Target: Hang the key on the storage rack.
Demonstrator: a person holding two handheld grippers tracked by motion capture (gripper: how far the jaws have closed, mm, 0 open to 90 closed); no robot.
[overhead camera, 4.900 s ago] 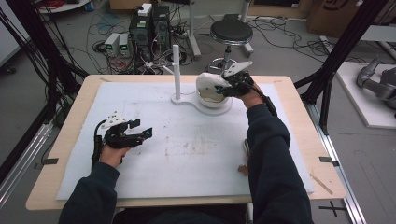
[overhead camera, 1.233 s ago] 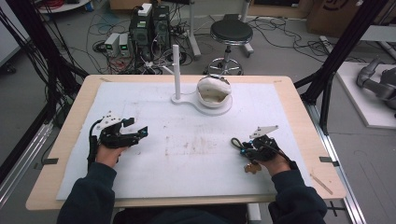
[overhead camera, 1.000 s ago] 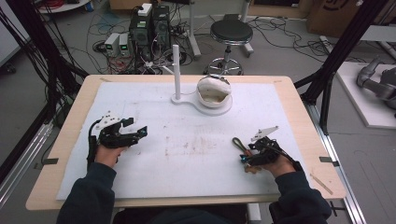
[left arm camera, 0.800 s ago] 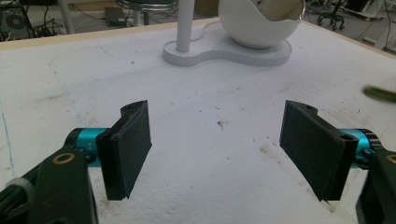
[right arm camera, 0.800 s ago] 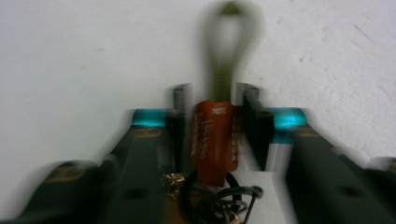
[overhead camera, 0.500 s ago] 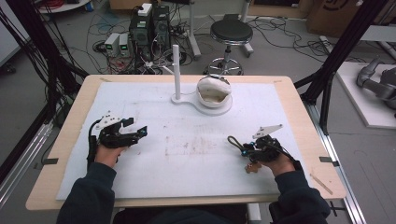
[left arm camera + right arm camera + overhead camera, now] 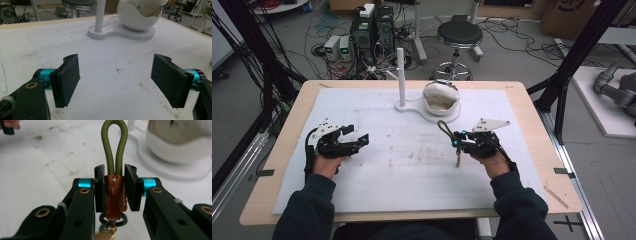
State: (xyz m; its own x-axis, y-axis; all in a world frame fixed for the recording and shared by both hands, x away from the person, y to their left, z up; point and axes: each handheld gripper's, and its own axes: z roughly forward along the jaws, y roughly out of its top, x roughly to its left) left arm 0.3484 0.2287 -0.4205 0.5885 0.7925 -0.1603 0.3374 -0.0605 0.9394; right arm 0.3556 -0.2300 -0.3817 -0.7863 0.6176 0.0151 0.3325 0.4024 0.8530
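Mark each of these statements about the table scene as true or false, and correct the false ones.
1. The right gripper is shut on the keychain. True.
2. The left gripper holds the keychain. False: its fingers stand wide apart with nothing between them.
3. The keychain's cord loop is olive green. True.
4. The white bowl sits at the table's near edge. False: it sits on the white stand base at the far side.

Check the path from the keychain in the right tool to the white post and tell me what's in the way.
Nothing visible: the keychain is held in the right tool, with bare mat up to the post.
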